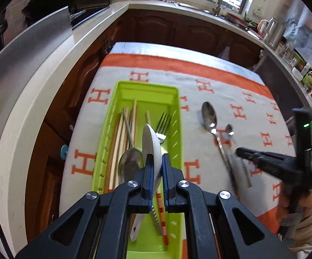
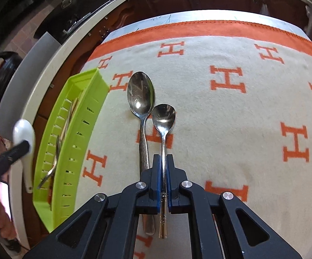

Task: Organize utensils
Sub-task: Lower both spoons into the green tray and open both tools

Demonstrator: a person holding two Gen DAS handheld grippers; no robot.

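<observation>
Left wrist view: the left gripper (image 1: 155, 164) is clamped on a white ceramic spoon (image 1: 152, 144) above the green utensil tray (image 1: 178, 129), which sits on an orange-and-cream H-patterned blanket (image 1: 199, 151) before dark wood kitchen cabinets (image 1: 177, 30). Right of the tray, the right gripper (image 2: 163, 166) is closed on the small metal spoon (image 2: 164, 116), beside a large metal spoon (image 2: 140, 95) on the blanket.

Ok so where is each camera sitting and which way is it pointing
Left wrist: rides the left tool, aimed down at the green tray; it clamps a white spoon. The right tool and hand show at right.
Right wrist: rides the right tool, facing the blanket, shut on the small spoon beside a large spoon.
Shared: tray, both metal spoons, white spoon.
</observation>
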